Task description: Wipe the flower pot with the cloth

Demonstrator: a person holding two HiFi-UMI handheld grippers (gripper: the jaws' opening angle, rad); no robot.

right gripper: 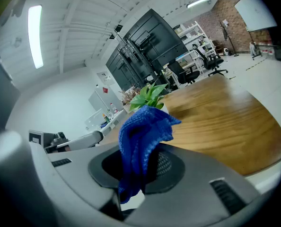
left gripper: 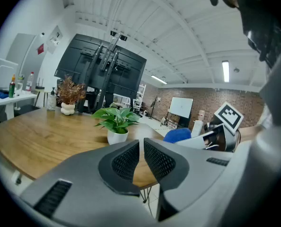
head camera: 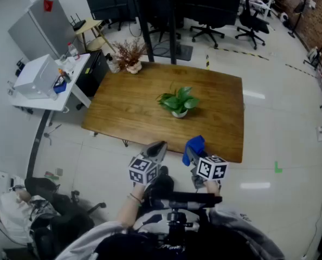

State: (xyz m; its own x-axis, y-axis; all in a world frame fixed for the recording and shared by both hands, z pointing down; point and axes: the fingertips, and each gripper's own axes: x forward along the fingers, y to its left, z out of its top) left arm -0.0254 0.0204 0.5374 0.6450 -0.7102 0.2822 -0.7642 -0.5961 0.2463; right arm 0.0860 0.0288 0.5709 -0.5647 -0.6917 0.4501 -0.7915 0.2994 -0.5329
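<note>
A small white flower pot (head camera: 179, 113) with a green leafy plant (head camera: 178, 99) stands in the middle of the wooden table (head camera: 128, 107). The left gripper view shows the pot (left gripper: 117, 136) beyond the jaws; the right gripper view shows only the plant (right gripper: 149, 96) behind the cloth. My right gripper (head camera: 189, 152) is shut on a blue cloth (head camera: 195, 144), which sticks up from its jaws (right gripper: 139, 138). It hovers at the table's near edge. My left gripper (head camera: 156, 150) is beside it, shut with nothing in it (left gripper: 141, 161), also short of the table.
A dried-flower vase (head camera: 131, 54) stands at the table's far left corner. A white side desk (head camera: 47, 80) with a box and bottles is to the left. Office chairs (head camera: 250, 20) and a black frame stand (head camera: 158, 20) lie beyond the table. Someone's legs and chair base are below.
</note>
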